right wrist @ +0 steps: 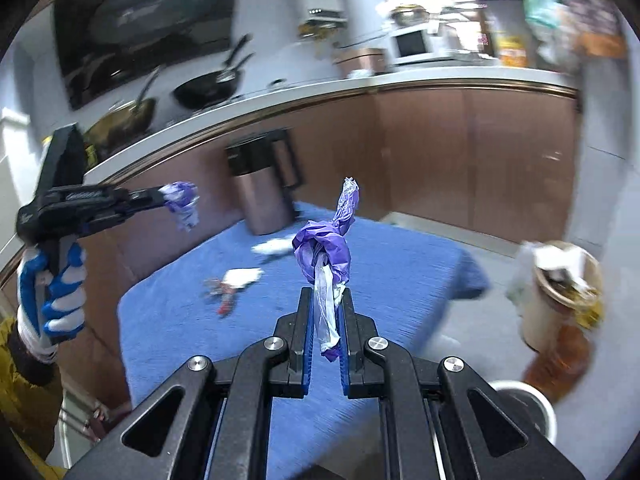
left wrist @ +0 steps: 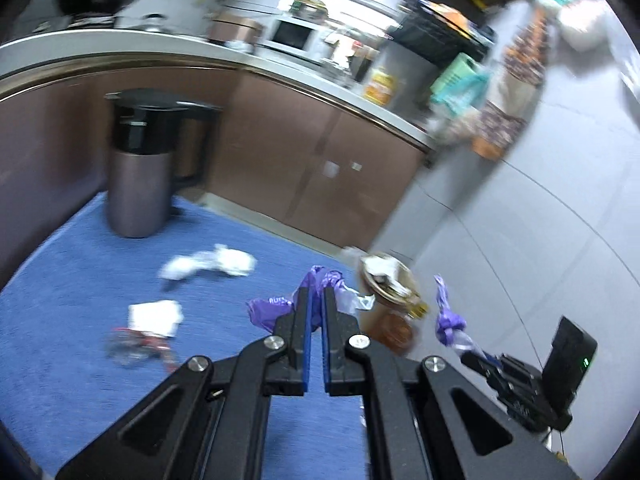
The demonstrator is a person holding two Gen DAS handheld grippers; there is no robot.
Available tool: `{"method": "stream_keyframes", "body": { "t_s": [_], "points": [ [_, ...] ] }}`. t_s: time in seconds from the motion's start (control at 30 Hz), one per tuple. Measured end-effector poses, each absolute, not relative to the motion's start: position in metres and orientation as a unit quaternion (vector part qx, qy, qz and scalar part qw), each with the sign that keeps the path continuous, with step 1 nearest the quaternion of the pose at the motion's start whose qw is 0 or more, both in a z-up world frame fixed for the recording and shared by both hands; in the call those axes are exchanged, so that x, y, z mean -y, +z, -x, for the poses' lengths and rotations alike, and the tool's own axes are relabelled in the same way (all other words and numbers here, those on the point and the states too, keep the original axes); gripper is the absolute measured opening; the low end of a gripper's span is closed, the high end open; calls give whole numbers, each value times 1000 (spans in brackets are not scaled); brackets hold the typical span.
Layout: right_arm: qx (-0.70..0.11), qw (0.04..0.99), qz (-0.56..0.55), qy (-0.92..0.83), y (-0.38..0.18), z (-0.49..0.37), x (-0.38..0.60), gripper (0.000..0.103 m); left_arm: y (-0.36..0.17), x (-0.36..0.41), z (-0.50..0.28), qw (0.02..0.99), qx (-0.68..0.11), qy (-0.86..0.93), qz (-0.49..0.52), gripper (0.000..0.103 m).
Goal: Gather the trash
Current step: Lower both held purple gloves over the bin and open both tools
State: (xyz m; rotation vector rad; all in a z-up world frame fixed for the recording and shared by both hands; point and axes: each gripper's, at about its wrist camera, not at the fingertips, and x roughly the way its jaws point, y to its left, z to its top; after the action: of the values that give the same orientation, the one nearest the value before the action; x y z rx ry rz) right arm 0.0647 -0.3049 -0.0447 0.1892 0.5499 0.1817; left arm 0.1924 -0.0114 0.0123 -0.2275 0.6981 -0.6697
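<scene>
My left tool (left wrist: 316, 300) is clenched on a purple plastic bag (left wrist: 276, 308), bag bunched between the blue pads and spilling out to the left of the fingers. Same tool shows in the right wrist view (right wrist: 162, 200), my gloved left hand (right wrist: 52, 292) on its handle, purple scrap hanging from the tip. My right tool (right wrist: 326, 308) is clamped on a second purple bag piece (right wrist: 324, 248), knotted, with a twisted tail sticking up and a clear whitish strip running down between the fingers. In the left view that right tool (left wrist: 476, 354) sits at the lower right, holding the knotted piece (left wrist: 448, 320) up off the floor.

Blue mat (left wrist: 80, 280) on the floor under both tools. On it: crumpled white paper (left wrist: 212, 264) further out, a flatter white paper (left wrist: 154, 316) nearer, red-and-clear wrapper (left wrist: 136, 344) touching its lower edge; blurred, can't tell more. Metallic trash bin (left wrist: 138, 160) with black lid stands upright at the mat's far corner, against brown cabinets (left wrist: 320, 160). Small round container (right wrist: 560, 296) full of scraps stands off the mat on grey floor, to the right. Counter (right wrist: 360, 80) above the cabinets carries pans and a white microwave (right wrist: 412, 46). View blurred overall.
</scene>
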Motion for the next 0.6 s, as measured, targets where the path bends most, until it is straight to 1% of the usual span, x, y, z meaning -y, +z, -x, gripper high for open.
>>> {"method": "stream_keyframes", "body": {
  "t_s": [0.1,0.2,0.4,0.6],
  "points": [
    [-276,954,-113,38,-52,-46,340,11,9,56,-179,862,-341,-364,88,4],
    [-295,948,-121,-18,-72,-32,372,11,-1,105,-170,845,-353,-397,64,4],
    [-344,922,-158,-82,-125,-22,424,11,-43,203,-164,800,-398,-448,25,4],
    [-385,895,-191,-119,-178,-28,459,11,-91,278,-167,760,-448,-472,0,4]
  ]
}}
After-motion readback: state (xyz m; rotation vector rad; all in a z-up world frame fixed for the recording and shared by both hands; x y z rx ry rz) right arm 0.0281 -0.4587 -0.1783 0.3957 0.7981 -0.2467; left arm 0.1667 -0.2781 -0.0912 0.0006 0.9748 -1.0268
